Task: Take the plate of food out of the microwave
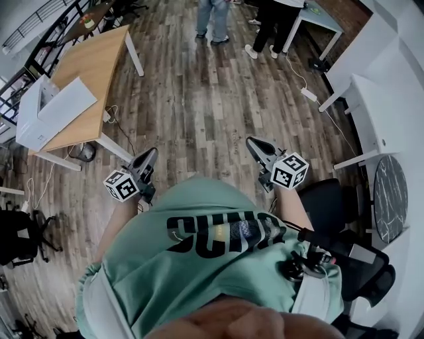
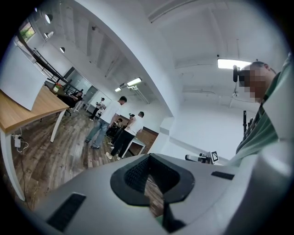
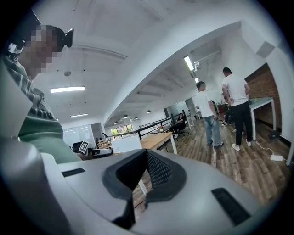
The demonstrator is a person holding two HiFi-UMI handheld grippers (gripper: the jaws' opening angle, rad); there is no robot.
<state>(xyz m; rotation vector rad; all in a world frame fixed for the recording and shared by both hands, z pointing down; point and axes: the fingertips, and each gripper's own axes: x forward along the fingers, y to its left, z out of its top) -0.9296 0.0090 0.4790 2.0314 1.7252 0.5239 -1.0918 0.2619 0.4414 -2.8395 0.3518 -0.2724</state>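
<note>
Carrying the left gripper (image 1: 151,155) clenched on nothing, ribbed black pads pressed into a closed V inside a smooth grey shell. Same for the right gripper (image 1: 255,144): clamped together, empty, aimed out over the floor. Holding both out in front of a green shirt (image 1: 199,265), each with a white checker-marked cube (image 1: 120,185) behind the jaws. Looking down on bare wood-plank floor (image 1: 192,99), matte, streaked grey-brown. Flanked at the left by a pale wooden table (image 1: 86,73) on white legs with a flat white box (image 1: 46,109) on top, and at the right by white desks (image 1: 371,99) and a dark round marbled top (image 1: 391,195). People (image 1: 213,20) standing well ahead. No microwave and no plate of food in any view. Reads as the approach, before any reach. Next, by this reckoning: find the microwave, face it, spread the jaws to work the door, then take the plate by its rim and keep it level to avoid tipping the food
</note>
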